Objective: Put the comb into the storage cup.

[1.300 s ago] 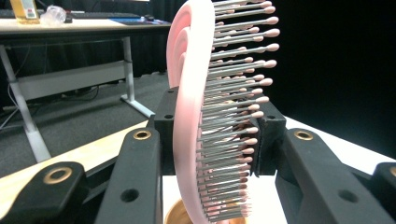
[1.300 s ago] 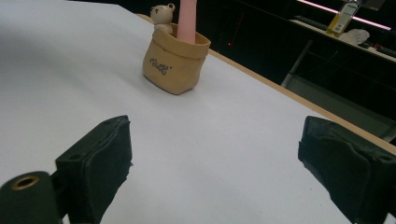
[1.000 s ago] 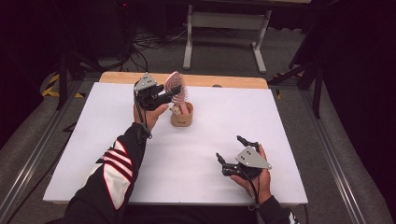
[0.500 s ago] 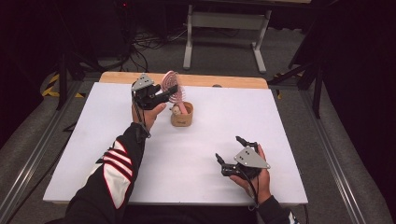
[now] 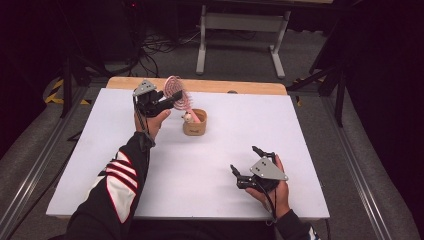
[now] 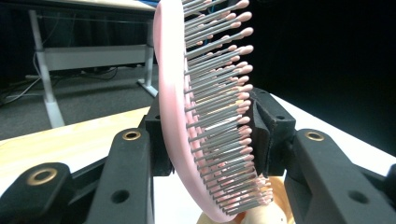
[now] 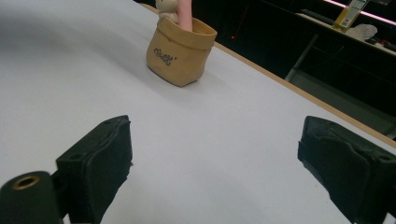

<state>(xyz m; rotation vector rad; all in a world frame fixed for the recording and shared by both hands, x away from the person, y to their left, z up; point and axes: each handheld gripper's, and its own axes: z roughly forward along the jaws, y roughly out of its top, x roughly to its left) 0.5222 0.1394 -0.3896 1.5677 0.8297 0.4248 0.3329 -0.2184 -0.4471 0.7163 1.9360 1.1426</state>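
White tabletop (image 5: pixel 200 170): left gripper (image 5: pixel 159 103) pinches pink oval pin-bristle hairbrush (image 6: pixel 205 116), handle slanting down into tan pouch-shaped holder (image 5: pixel 194 123); right gripper (image 5: pixel 248 170) spread, empty, well apart.

Pot (image 5: pixel 195 123): far middle of worktop (image 5: pixel 310 135).
Brush (image 5: pixel 176 90): handle in pot, perhaps.
Left tool (image 5: pixel 172 99): left of pot.
Right tool (image 5: pixel 244 165): near right.

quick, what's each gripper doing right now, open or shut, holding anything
Left gripper: shut on the pink plastic hairbrush.
Right gripper: open, holding nothing, low over the white table.
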